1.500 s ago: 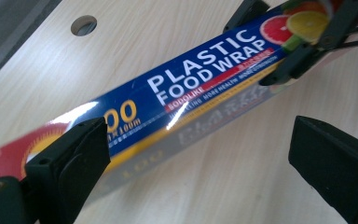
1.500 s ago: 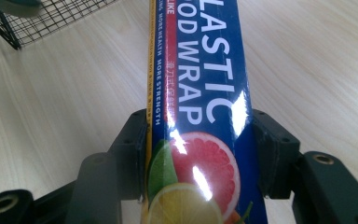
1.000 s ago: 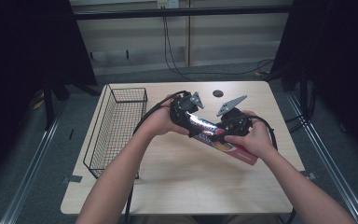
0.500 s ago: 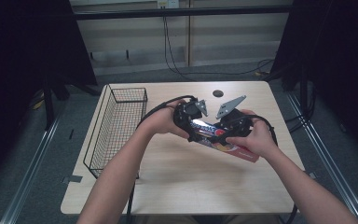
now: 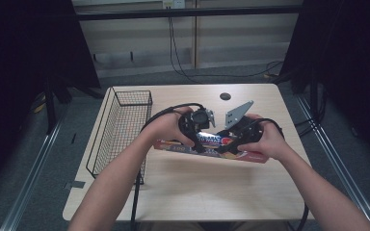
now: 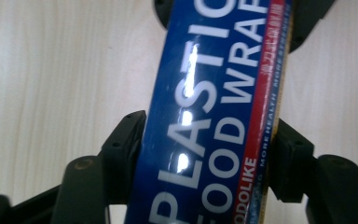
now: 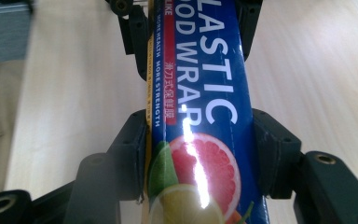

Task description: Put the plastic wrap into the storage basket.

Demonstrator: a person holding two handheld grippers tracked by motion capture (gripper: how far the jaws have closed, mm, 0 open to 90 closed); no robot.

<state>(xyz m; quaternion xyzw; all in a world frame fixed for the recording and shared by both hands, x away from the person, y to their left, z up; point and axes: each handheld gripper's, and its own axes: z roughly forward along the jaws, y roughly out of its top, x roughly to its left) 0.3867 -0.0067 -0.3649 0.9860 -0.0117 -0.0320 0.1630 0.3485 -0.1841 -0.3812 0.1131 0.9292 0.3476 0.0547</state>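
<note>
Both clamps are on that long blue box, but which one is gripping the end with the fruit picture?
The right gripper: its jaws clamp the plastic food wrap box at the grapefruit and lemon picture. The left gripper, whose jaws have just closed on the box, grips the lettered end.

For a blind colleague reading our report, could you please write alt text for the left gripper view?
A long blue plastic food wrap box with white lettering runs up the frame, clamped between the two black jaws of the left gripper, which have just been closing on it. Beneath lies the pale wooden table.

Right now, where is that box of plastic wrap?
In the high view the plastic wrap box lies mid-table, right of the wire basket, gripped by both tongs, left and right.
</note>
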